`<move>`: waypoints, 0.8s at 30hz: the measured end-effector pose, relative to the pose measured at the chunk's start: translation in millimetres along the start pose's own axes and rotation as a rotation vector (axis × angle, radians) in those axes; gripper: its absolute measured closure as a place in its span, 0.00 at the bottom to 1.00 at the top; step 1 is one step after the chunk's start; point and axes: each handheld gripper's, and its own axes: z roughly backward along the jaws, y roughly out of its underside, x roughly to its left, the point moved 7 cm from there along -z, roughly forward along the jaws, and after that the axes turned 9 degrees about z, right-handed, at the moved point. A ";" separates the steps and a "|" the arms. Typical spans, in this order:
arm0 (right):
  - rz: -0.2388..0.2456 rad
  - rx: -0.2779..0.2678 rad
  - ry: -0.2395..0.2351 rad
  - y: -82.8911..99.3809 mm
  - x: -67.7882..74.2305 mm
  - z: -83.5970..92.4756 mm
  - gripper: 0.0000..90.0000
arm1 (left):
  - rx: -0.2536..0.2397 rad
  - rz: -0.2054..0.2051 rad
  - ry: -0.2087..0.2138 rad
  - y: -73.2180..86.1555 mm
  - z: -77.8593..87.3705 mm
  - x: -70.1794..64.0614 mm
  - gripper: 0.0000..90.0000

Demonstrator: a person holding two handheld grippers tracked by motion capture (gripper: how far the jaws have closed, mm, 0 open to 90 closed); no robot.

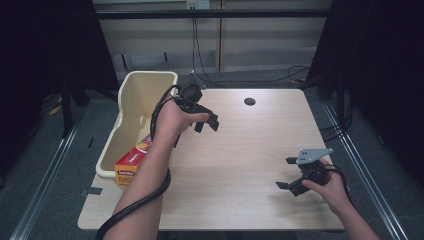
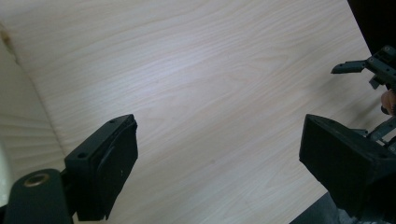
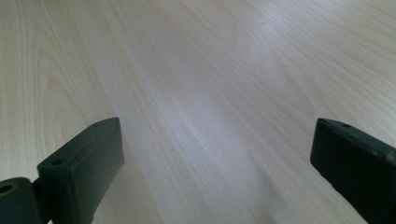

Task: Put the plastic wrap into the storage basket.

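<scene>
forearms come in from the bottom edge of the high view, each hand carrying a gripper. left gripper (image 1: 206, 121) hangs over the pale wooden surface (image 1: 250, 150), its jaws spread wide with nothing between them; in the left gripper view both black jaws frame bare wood. right gripper (image 1: 290, 174) sits low over the surface well apart from the left one, jaws also wide apart and holding nothing, and bare wood grain lies between them in the right gripper view. a cream bin (image 1: 135, 107) stands just behind the left jaws, on the side of the left wrist, at the surface's edge. an orange and yellow box (image 1: 131, 162) lies inside the bin at its near end, beside the left forearm and apart from the left jaws. beyond the left jaws, the left gripper view catches the right gripper (image 2: 373, 65) farther off. a small dark hole (image 1: 249, 101) marks the surface beyond both sets of jaws.
</scene>
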 end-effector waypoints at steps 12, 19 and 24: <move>0.005 0.002 -0.004 0.4 0.0 -1.0 0.03 | 0.036 -0.037 0.038 12.9 -26.1 -8.4 0.14; 0.004 0.006 0.002 2.0 -2.1 -1.8 0.03 | 0.040 -0.051 0.062 20.9 -41.7 -10.8 0.14; 0.006 0.012 -0.003 1.9 -0.7 -3.7 0.03 | 0.046 -0.056 0.077 27.2 -54.9 -9.7 0.15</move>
